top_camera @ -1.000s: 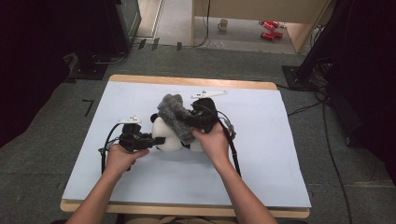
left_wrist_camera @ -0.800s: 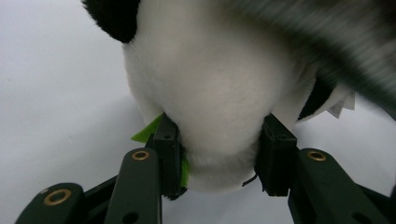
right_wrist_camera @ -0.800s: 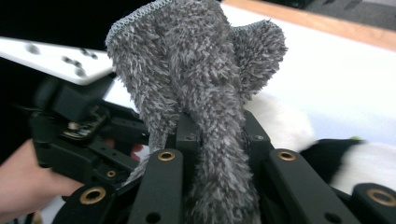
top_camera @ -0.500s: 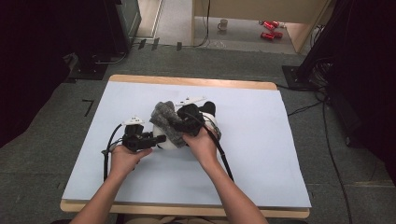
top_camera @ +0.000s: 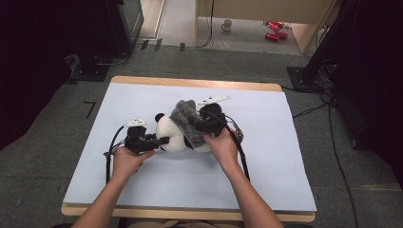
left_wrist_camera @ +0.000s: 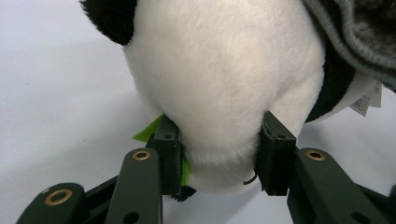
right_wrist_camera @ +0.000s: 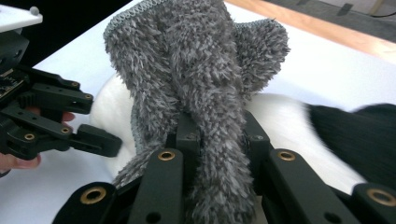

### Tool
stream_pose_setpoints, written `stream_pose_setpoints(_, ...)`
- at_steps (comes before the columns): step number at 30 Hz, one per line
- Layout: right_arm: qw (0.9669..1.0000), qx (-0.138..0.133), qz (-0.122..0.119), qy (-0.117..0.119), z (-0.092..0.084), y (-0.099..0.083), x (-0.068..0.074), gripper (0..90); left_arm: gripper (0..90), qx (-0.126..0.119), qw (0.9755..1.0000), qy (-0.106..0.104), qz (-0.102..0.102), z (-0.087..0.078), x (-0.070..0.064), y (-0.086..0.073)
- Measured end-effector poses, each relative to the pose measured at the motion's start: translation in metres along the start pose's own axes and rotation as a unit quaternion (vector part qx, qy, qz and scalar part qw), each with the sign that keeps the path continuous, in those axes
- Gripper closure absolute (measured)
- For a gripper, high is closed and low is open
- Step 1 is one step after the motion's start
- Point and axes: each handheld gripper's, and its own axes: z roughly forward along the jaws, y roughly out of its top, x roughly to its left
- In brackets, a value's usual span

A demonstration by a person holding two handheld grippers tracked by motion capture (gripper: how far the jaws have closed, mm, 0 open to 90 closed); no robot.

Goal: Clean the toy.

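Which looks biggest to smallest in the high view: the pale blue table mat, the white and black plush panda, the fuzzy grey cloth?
1. Pale blue table mat
2. White and black plush panda
3. Fuzzy grey cloth, which lies draped over the panda, so part of each is hidden.

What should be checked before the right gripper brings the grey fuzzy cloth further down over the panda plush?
1. Left gripper clamps the panda plush: ok, both pads press into the white fur.
2. Right gripper holds the grey fuzzy cloth: ok, its jaws are shut on a bunched fold.
3. Cloth sits above the plush: ok, it drapes over the white body in the high view.
4. Cloth opening faces the plush: cannot tell, the folds hide it.
5. Paper tag clear of the cloth: cannot tell, it sits close under the cloth's edge.
6. Plush rests on the blue table mat: ok.
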Motion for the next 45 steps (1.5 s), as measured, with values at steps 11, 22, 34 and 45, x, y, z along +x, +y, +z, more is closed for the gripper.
stream_pose_setpoints(11,0.9987,-0.022,0.043,-0.017,-0.026,-0.006,-0.033,75.1,59.1,-0.001,0.9999,-0.004,-0.012,0.0,0.003,0.0)
stream_pose_setpoints(22,0.9955,-0.018,0.082,-0.044,-0.04,-0.018,-0.068,75.9,59.0,-0.001,0.9998,-0.001,-0.02,0.001,0.005,0.0)
stream_pose_setpoints(34,0.9951,-0.058,0.08,-0.001,-0.06,0.005,-0.052,76.1,58.7,0.002,0.9999,0.006,-0.014,-0.001,-0.001,0.0)
stream_pose_setpoints(45,0.9971,-0.033,0.034,0.061,-0.001,0.025,0.018,76.1,58.5,0.001,0.9998,0.01,-0.019,-0.002,-0.005,0.001)
